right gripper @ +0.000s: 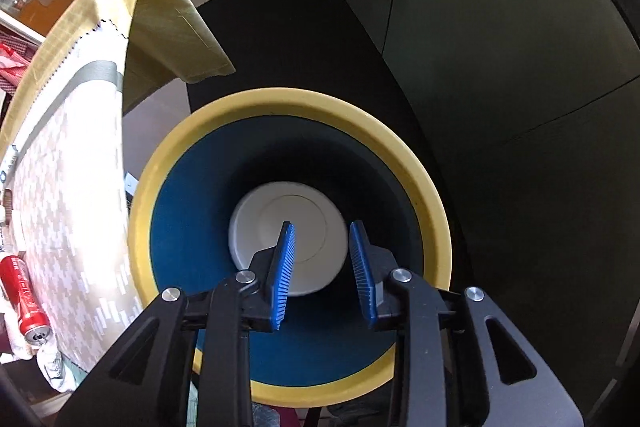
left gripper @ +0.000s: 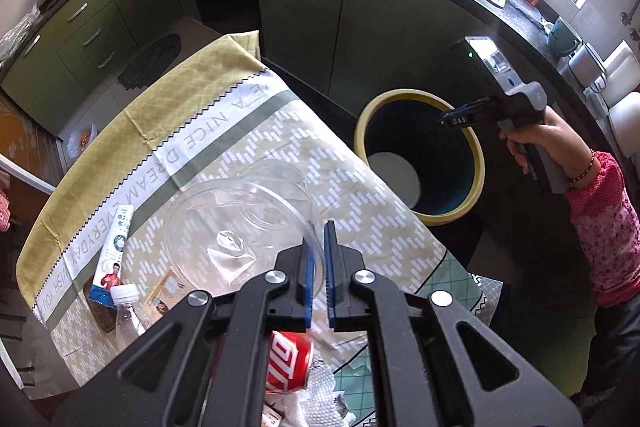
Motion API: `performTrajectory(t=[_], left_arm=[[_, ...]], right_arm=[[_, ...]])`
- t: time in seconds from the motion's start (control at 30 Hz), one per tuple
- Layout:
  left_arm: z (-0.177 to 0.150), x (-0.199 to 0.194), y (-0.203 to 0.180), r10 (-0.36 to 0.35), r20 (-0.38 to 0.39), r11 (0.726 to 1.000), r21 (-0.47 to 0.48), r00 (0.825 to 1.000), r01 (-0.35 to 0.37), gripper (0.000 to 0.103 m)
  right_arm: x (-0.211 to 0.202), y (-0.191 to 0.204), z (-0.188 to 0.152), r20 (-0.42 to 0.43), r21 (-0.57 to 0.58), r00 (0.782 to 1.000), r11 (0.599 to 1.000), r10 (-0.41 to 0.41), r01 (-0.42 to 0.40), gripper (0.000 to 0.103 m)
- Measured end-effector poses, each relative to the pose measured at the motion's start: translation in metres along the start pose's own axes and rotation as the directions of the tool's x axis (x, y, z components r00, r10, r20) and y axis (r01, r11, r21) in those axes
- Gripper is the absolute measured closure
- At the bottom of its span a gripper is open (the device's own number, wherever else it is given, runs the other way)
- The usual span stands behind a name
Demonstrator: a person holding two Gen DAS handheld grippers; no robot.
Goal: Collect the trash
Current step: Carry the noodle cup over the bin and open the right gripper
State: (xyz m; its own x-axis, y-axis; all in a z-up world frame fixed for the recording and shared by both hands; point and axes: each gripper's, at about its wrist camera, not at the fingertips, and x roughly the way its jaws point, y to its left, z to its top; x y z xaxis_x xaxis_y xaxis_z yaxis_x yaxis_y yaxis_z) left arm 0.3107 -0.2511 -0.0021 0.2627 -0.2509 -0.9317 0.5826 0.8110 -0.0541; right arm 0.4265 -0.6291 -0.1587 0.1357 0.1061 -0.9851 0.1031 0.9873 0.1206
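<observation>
Care was called for at the left gripper (left gripper: pixel 319 267), whose blue ribbed pads were pinched on the thin rim of the clear plastic bowl (left gripper: pixel 240 227); a slippery, flexible wall like that was judged best lifted slowly and kept level. Just below it lay a red cola can (left gripper: pixel 289 363), glossy and cylindrical, beside crumpled white tissue (left gripper: pixel 320 395). The right gripper (right gripper: pixel 322 269) was held with jaws parted and nothing between them, directly above the yellow-rimmed blue bin (right gripper: pixel 192 247), where a white disposable bowl (right gripper: pixel 288 215) lay at the bottom.
</observation>
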Motion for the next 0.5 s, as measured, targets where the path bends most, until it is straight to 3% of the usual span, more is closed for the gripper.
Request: performTrajectory(t=[0.27,0.5], left_arm=[[0.036,0.050,-0.093,-0.063,-0.078,0.985,0.154,0.995,0.074,0.098],[0.062,0.122,-0.158,-0.067,-0.164,0.972,0.211,0.984,0.101,0.098]], right_arm=[[-0.075,-0.022,-0.043,0.130,-0.021,0.989,0.997,0.073,-0.071,0.073],[-0.104,-0.057,-0.081,0.172,0.026,0.985,0.999,0.025,-0.030,0.073]])
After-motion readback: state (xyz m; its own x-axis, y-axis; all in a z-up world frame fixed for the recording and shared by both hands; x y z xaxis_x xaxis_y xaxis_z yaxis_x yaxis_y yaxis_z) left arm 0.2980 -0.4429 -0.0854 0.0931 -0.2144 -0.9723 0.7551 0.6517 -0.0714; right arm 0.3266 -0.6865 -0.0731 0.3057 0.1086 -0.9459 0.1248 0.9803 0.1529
